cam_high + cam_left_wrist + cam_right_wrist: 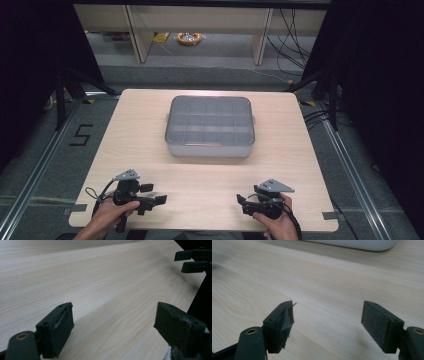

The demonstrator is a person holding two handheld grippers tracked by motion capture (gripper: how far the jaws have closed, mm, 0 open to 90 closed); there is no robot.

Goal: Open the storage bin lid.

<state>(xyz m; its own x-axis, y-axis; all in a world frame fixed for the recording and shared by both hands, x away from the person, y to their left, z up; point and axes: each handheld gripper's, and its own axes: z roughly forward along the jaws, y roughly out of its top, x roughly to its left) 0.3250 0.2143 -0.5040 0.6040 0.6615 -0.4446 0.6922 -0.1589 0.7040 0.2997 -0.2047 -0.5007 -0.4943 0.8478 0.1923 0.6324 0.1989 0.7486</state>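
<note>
A grey box (210, 126) with a clear lid over several compartments stands shut in the middle of the light wooden table (150, 130). My left gripper (154, 194) rests low over the near left of the table, held by a hand and pointing right. In the left gripper view its jaws (113, 312) stand apart with bare wood between them. My right gripper (242, 204) is at the near right, pointing left, open with nothing between its jaws (328, 310). The box's white lower edge (362, 243) crosses the top of the right gripper view.
The right gripper's black jaws (192, 261) show far off at the top right of the left gripper view. Black frame legs stand at both sides of the table, with cables on the floor at the right. Bare wood lies between the two grippers.
</note>
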